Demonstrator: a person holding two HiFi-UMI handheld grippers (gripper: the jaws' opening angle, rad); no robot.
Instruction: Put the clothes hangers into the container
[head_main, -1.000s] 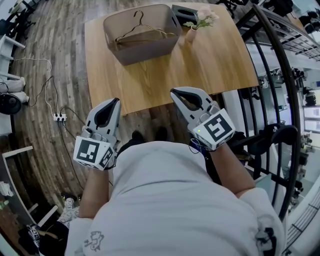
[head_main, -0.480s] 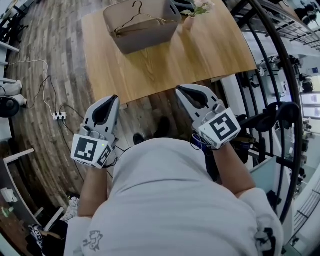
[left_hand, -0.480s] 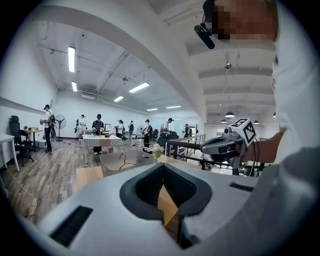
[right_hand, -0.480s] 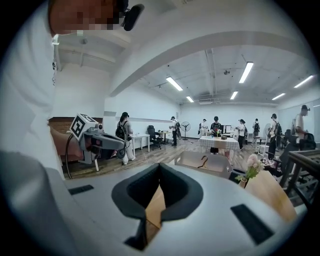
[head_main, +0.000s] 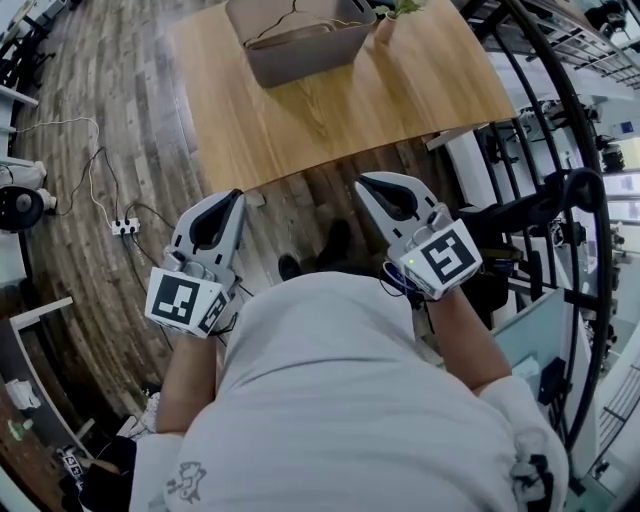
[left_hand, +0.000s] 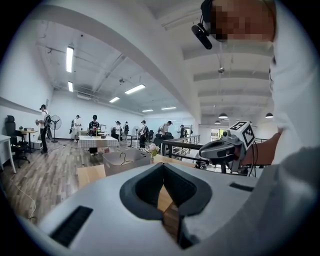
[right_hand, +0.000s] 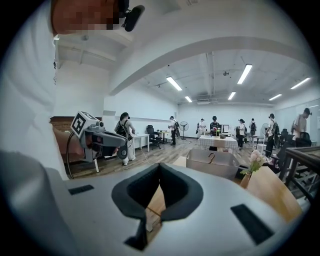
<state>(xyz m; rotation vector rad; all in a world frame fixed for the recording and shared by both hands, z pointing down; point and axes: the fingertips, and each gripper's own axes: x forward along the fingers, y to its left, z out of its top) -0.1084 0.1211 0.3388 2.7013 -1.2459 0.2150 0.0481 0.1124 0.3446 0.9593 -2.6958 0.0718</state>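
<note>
The grey-beige container (head_main: 300, 45) stands at the far end of the wooden table (head_main: 330, 110), with a thin wire clothes hanger (head_main: 290, 18) lying in it. Both grippers are held close to my body, over the floor and short of the table's near edge. My left gripper (head_main: 236, 194) is shut with nothing in it. My right gripper (head_main: 363, 181) is also shut and holds nothing. In the left gripper view the container (left_hand: 122, 162) shows beyond the closed jaws, with the right gripper (left_hand: 202, 148) off to the side. The right gripper view shows the container (right_hand: 212, 162) ahead too.
A small vase of flowers (head_main: 388, 22) stands beside the container. A power strip (head_main: 125, 226) with trailing cable lies on the wooden floor at the left. Black metal railings (head_main: 560, 150) run along the right. Several people stand at distant tables.
The table and container have slid toward the top of the head view as I moved back from them. Both grippers stayed shut and kept their place by my body.
</note>
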